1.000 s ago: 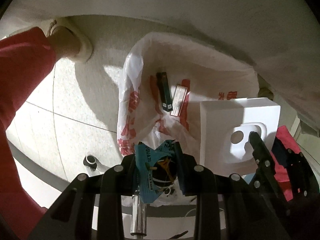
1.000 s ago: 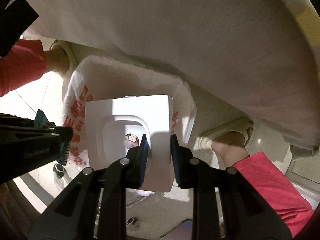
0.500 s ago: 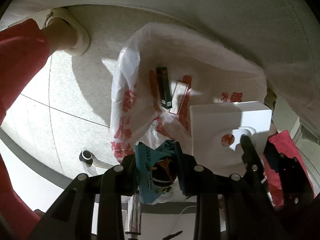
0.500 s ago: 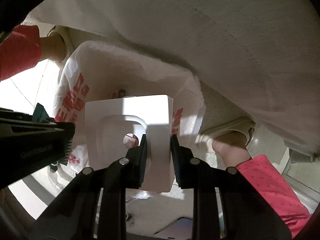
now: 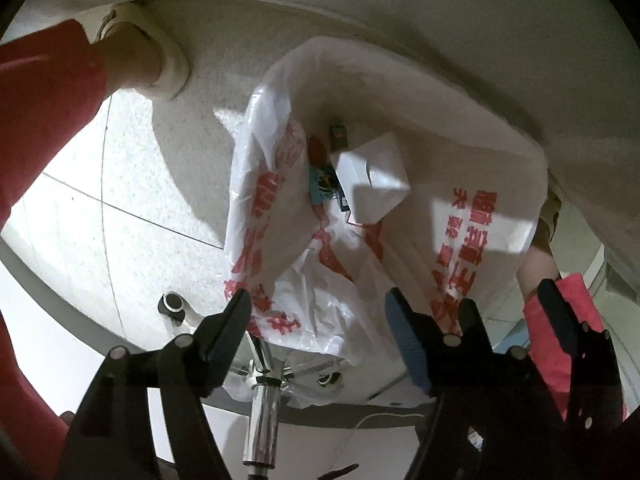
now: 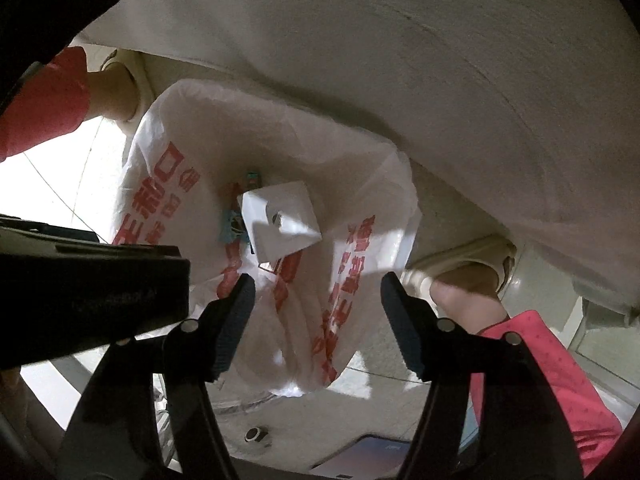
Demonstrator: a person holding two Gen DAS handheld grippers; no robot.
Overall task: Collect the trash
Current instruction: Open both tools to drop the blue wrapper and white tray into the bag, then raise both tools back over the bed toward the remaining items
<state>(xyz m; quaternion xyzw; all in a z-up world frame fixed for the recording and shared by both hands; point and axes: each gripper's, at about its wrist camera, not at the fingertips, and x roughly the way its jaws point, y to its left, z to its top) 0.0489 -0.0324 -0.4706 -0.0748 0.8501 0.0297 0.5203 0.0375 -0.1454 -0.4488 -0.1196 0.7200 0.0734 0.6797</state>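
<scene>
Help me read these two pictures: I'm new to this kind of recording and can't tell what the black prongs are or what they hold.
Those prongs are the two fingers of a hand-held tool; a person carries one in each hand, with a wide-angle camera on each looking down along the fingers. One picture is from the left tool, the other from the right tool.

Below both, on the floor, is an open white plastic bag with red print. Inside lie a white foam piece, a teal wrapper and a dark little box.

Both tools have just been opening; their jaws stand apart with nothing between them.
</scene>
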